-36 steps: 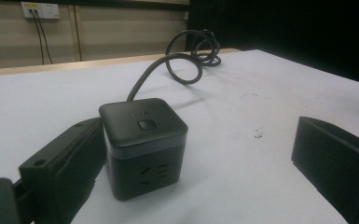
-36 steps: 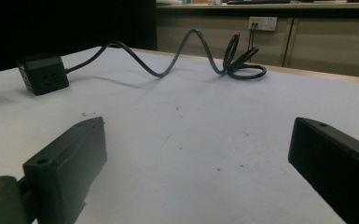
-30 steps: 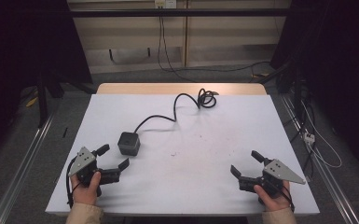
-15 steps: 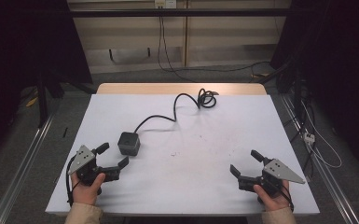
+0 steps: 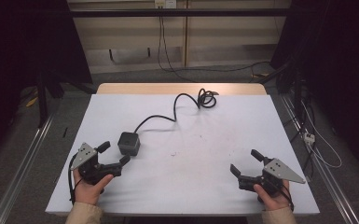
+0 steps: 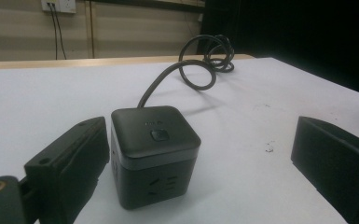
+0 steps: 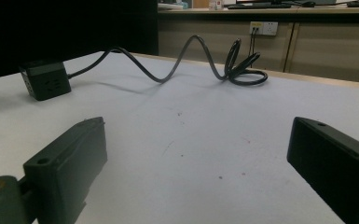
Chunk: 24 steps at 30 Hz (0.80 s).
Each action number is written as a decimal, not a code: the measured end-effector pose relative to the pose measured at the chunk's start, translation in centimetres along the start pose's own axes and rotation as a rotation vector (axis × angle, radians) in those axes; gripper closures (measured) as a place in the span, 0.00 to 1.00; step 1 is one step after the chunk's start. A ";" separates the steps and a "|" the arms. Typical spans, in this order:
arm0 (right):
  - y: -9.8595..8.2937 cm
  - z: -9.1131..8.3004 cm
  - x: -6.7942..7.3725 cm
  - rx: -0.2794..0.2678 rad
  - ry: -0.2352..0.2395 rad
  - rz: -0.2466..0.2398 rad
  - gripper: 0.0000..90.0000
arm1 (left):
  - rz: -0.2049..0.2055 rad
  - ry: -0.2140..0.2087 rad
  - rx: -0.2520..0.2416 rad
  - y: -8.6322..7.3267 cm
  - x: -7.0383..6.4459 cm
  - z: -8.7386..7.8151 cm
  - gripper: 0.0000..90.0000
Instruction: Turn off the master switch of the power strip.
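Note:
A dark cube-shaped power socket (image 5: pixel 128 143) (image 6: pixel 154 151) (image 7: pixel 45 80) rests on the white table (image 5: pixel 196 140) at the left middle. Its black cable (image 5: pixel 177 105) (image 6: pixel 193 70) (image 7: pixel 200 58) runs back to a coil near the far edge. My left gripper (image 5: pixel 113 154) (image 6: pixel 200 168) is open, and its jaws stand on either side of the cube's near end, with the left jaw close to the cube. My right gripper (image 5: pixel 245 162) (image 7: pixel 196 172) lies open near the front right of the table with nothing between its jaws.
Beyond the far table edge (image 5: pixel 182 88) run floor cables (image 5: pixel 168 51) up to a wall socket (image 5: pixel 164 3). Metal rails (image 5: pixel 23 158) flank the table on both sides. The middle of the table (image 5: pixel 200 149) has small specks.
My left gripper has crept a little forward and right toward the cube socket. The right gripper and the cube have not moved.

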State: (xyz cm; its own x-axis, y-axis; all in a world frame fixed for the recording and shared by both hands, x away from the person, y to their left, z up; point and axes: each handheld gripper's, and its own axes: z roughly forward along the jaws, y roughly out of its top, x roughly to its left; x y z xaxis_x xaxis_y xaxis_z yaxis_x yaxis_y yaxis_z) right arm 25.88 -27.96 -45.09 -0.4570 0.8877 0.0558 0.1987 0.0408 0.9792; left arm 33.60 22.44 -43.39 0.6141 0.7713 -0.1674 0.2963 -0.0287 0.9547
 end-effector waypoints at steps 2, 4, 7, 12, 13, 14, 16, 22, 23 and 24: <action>0.0 0.0 0.0 0.001 -0.001 0.000 0.05 | -0.004 0.001 0.000 0.1 0.1 0.1 0.04; 0.0 0.1 0.0 0.001 -0.002 0.000 0.05 | -0.015 0.005 0.001 0.1 0.2 0.2 0.05; 0.0 0.0 0.0 0.003 -0.001 -0.002 0.05 | -0.014 0.013 0.008 0.1 0.2 0.2 0.08; 0.0 0.0 0.0 0.003 -0.002 -0.002 0.05 | -0.013 0.014 0.011 0.3 0.2 0.3 0.14; 0.0 0.0 0.0 0.001 -0.002 0.000 0.05 | -0.013 0.014 0.011 0.3 0.2 0.3 0.15; 0.0 0.0 0.0 0.001 -0.001 -0.001 0.05 | -0.010 0.017 0.010 0.3 0.2 0.3 0.16; 0.0 0.0 0.0 0.001 -0.001 -0.002 0.05 | -0.003 0.022 0.020 0.4 0.2 0.4 0.19; 0.0 0.0 0.0 0.001 0.001 -0.002 0.05 | -0.002 0.027 0.019 0.8 0.3 0.6 0.28; 0.0 0.0 0.0 0.002 0.002 -0.002 0.06 | -0.004 0.029 0.029 0.8 0.3 0.7 0.30; 0.0 0.0 0.0 0.003 0.001 -0.002 0.06 | -0.003 0.029 0.033 0.9 0.3 0.7 0.31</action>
State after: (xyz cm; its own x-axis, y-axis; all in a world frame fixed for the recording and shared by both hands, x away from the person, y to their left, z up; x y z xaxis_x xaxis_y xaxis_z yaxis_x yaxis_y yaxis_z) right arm 25.90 -27.97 -45.11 -0.4587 0.8870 0.0538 0.2002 0.0442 0.9788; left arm 34.56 22.18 -42.74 0.5915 0.7897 -0.1626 0.3223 -0.0466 0.9455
